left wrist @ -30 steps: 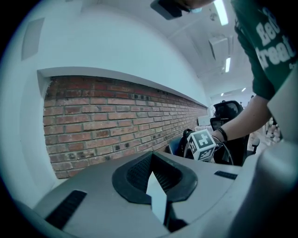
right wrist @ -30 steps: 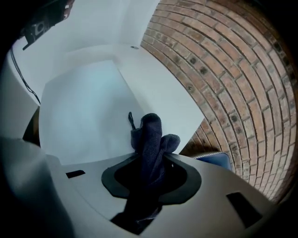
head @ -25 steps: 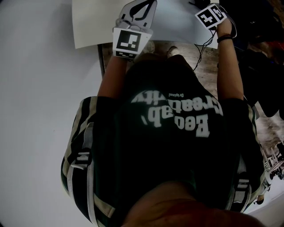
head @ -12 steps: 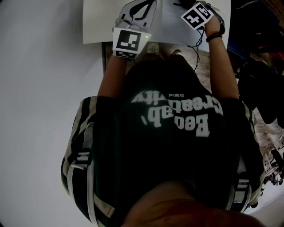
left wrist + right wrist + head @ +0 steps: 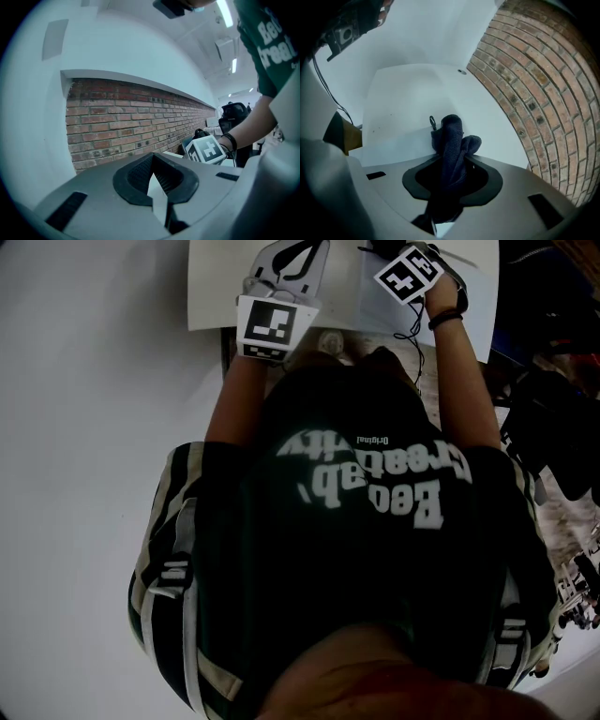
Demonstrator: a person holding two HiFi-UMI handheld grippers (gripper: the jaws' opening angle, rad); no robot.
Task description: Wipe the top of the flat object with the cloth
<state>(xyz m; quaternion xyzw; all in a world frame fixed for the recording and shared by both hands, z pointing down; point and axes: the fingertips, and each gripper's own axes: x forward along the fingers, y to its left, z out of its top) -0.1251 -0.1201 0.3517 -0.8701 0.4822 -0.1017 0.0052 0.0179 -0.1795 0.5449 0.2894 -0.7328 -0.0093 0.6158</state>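
The flat object is a white board at the top of the head view, and it also fills the middle of the right gripper view. My right gripper is shut on a bunched dark blue cloth, which sticks out past the jaws just above the board. In the head view only the right gripper's marker cube shows, over the board's right part. My left gripper hovers over the board's near edge. Its jaws stand together, with only a thin white sliver between them and nothing held.
A brick wall runs along the board's far side, under a white ledge. A small hole marks the board's far corner. A black cable hangs off the near edge. My own torso hides everything nearer. Dark clutter lies at the right.
My right gripper has moved left across the board with the cloth. The board has shifted right in the head view while the left gripper kept its place in the picture.
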